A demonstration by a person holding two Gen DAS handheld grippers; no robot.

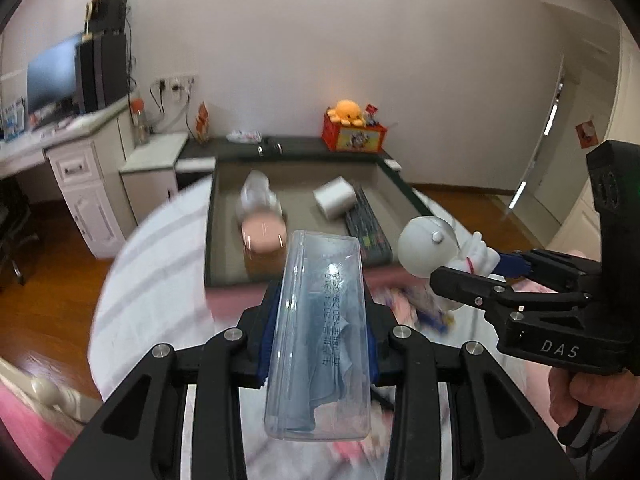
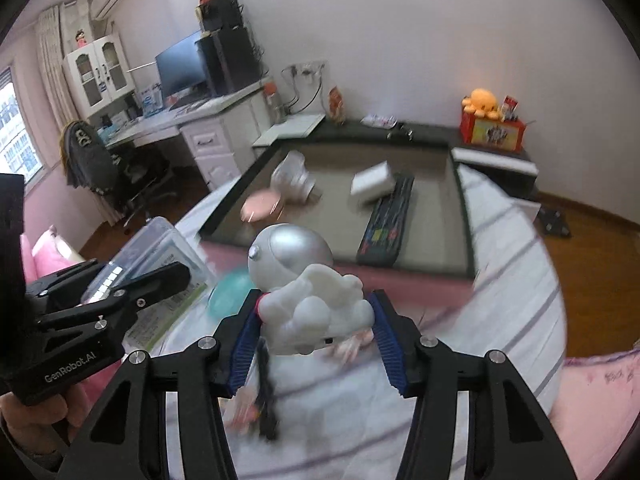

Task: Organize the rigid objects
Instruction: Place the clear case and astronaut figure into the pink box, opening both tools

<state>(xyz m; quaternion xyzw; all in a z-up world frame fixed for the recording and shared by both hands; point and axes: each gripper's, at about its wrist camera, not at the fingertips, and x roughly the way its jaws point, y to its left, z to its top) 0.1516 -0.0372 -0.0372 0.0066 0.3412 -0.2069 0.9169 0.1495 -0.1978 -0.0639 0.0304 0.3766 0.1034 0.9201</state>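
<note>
Clamped in my left gripper (image 1: 320, 344), low centre of the left view, sits a clear case (image 1: 320, 340) with blue cloth inside. My right gripper (image 2: 316, 332) grips a white astronaut (image 2: 304, 292) at mid-frame, pads pressed to its body. Beyond both, at upper centre, a grey tray (image 1: 212, 216) holds a remote (image 1: 366, 228), a roll (image 1: 334, 198) and a pink lid (image 1: 264, 234).

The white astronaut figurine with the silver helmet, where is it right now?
The white astronaut figurine is gripped in the right claw, above the striped bedsheet, just short of the dark-rimmed tray.
</note>
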